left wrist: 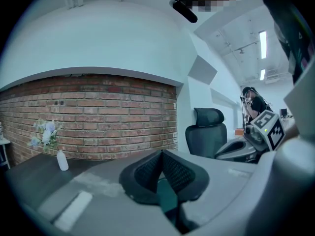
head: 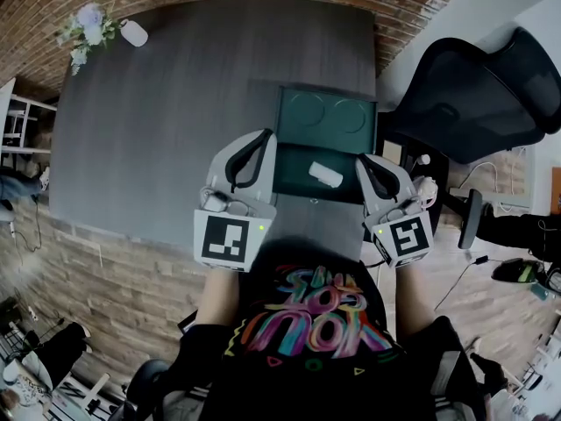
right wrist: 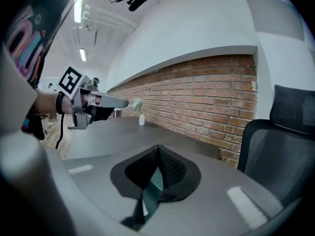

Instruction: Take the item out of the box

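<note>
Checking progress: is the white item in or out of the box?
In: the white item lies inside the open green box.

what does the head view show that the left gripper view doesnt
Only the head view: the whole open green box from above, the white item lying inside it, and the person's printed shirt.
Only the left gripper view: the ceiling lights, and up close the left hand-held gripper, its jaws shut on a thin green edge of the box.
Both: the flowers, the white bottle, the office chair, the brick wall, the dark table and the right hand-held gripper.
</note>
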Demonstrator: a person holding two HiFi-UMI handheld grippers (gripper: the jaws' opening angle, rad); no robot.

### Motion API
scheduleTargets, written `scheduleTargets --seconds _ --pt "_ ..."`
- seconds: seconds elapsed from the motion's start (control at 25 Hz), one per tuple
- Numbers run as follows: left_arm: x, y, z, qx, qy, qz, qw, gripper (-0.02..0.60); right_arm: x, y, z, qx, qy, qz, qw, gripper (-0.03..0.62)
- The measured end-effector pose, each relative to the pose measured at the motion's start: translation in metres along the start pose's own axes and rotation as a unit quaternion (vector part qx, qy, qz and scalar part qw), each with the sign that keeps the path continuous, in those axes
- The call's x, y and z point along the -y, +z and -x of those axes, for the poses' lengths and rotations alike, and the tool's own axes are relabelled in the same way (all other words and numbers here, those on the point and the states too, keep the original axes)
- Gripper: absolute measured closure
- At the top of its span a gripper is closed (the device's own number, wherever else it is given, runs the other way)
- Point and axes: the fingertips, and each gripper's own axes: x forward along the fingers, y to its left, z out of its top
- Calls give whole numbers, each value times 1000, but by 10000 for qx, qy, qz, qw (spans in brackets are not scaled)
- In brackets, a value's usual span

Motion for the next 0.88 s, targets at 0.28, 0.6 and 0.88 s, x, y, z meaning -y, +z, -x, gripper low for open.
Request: scheduleTargets --seconds 0.28,0.6,0.88 --pt "-7 -3 3 -20 89 -30 10000 581 -10 -28 -13 -311 335 -18 9990 549" --pt "-12 -9 6 -91 141 -50 9998 581 -26 -64 -28 -748 810 -103 9938 501" --pt "-15 -10 9 -117 175 -76 9998 581 -36 -85 -40 -1057 1164 16 9876 477"
